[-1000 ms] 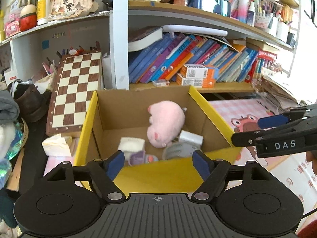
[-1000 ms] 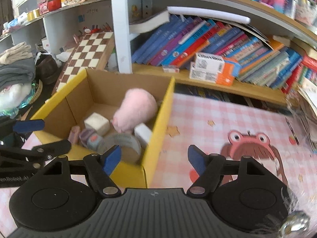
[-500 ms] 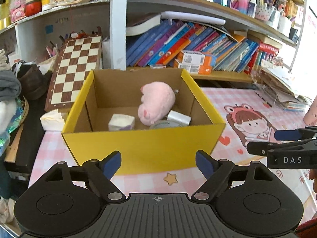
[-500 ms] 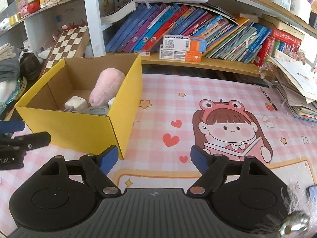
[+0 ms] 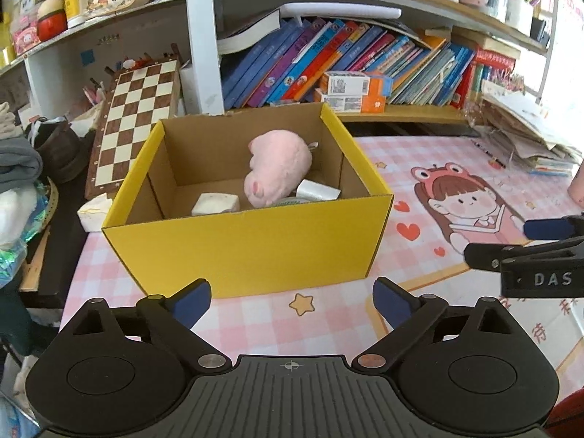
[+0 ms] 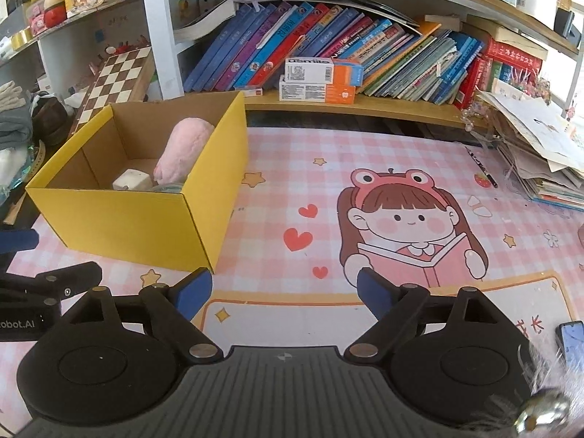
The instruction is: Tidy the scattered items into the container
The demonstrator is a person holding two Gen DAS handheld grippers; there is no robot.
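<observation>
A yellow cardboard box (image 5: 248, 244) stands on the pink checked mat (image 5: 328, 328); it also shows at the left of the right wrist view (image 6: 120, 222). Inside lie a pink plush toy (image 5: 277, 166), a white cube (image 5: 215, 204), a white block (image 5: 317, 189) and a grey round item, mostly hidden. My left gripper (image 5: 292, 301) is open and empty, a little in front of the box. My right gripper (image 6: 284, 292) is open and empty, to the right of the box above the mat. The right gripper shows in the left view (image 5: 529, 255).
A chessboard (image 5: 135, 120) leans behind the box on the left. Shelves of books (image 6: 346, 58) run along the back. A stack of papers (image 6: 536, 153) lies at the right. A phone (image 6: 573, 343) lies at the near right edge. Folded clothes (image 5: 14, 168) lie at the left.
Both grippers have pulled back and away from the box, which now looks smaller and farther. Both stay open and empty. The items in the box have not moved.
</observation>
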